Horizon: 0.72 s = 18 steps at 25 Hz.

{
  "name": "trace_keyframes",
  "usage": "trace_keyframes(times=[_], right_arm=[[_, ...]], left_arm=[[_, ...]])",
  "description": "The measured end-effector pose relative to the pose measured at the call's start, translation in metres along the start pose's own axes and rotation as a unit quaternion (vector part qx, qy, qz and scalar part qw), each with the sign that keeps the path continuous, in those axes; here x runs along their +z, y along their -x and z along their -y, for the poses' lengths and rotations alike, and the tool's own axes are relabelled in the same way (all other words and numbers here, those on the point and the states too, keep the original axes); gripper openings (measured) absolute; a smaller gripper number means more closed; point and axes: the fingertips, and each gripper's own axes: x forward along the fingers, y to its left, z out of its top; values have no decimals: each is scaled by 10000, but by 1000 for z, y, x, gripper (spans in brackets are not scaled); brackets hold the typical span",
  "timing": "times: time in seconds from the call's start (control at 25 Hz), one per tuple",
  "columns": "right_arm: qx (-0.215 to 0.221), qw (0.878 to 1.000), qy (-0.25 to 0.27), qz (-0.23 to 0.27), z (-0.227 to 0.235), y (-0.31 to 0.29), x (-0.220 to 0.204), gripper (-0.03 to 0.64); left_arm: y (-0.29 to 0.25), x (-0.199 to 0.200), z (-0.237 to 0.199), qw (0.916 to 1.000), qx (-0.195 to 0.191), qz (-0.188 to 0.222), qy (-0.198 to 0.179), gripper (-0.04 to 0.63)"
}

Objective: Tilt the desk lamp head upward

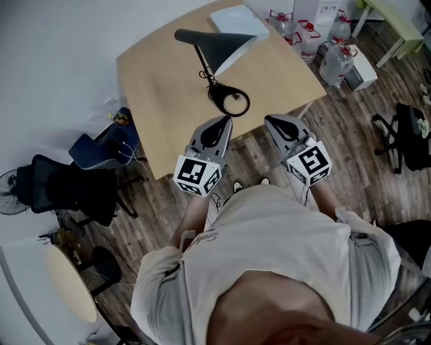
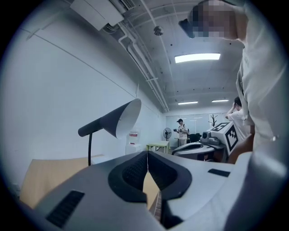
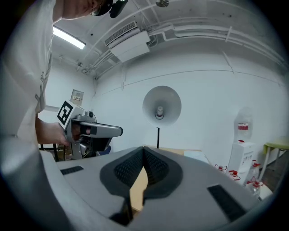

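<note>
A black desk lamp stands on the wooden desk (image 1: 161,87). Its cone head (image 1: 222,42) sits on a thin stem over a ring base (image 1: 232,101). In the left gripper view the lamp head (image 2: 115,119) shows from the side. In the right gripper view the lamp head (image 3: 161,106) turns its white opening and bulb toward me. My left gripper (image 1: 225,120) and right gripper (image 1: 269,120) hover side by side at the desk's near edge, short of the lamp and apart from it. The left gripper (image 2: 147,153) and right gripper (image 3: 143,149) are both shut, holding nothing.
A white sheet (image 1: 239,20) lies at the desk's far side. Water bottles (image 1: 335,60) stand on the floor at the right, beside a black bag (image 1: 411,138). Left of the desk are a blue chair (image 1: 101,148), a black chair (image 1: 74,189) and a round table (image 1: 67,283).
</note>
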Motion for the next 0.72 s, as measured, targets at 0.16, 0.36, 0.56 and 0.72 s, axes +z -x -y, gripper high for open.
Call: trace_keyframes(times=[0.16, 0.36, 0.56, 0.72], right_arm=[[-61, 10000, -30, 21, -6, 2, 1, -6], [-185, 9998, -26, 76, -14, -2, 4, -6], [-419, 9990, -22, 144, -10, 3, 10, -6], [-541, 9984, -31, 172, -9, 5, 12, -6]], left_arm=[[8, -1, 5, 9999, -71, -27, -71, 15], [18, -4, -6, 10000, -7, -30, -95, 15], [21, 1, -12, 9999, 38, 60, -121, 17], [23, -1, -17, 9998, 75, 83, -155, 16]])
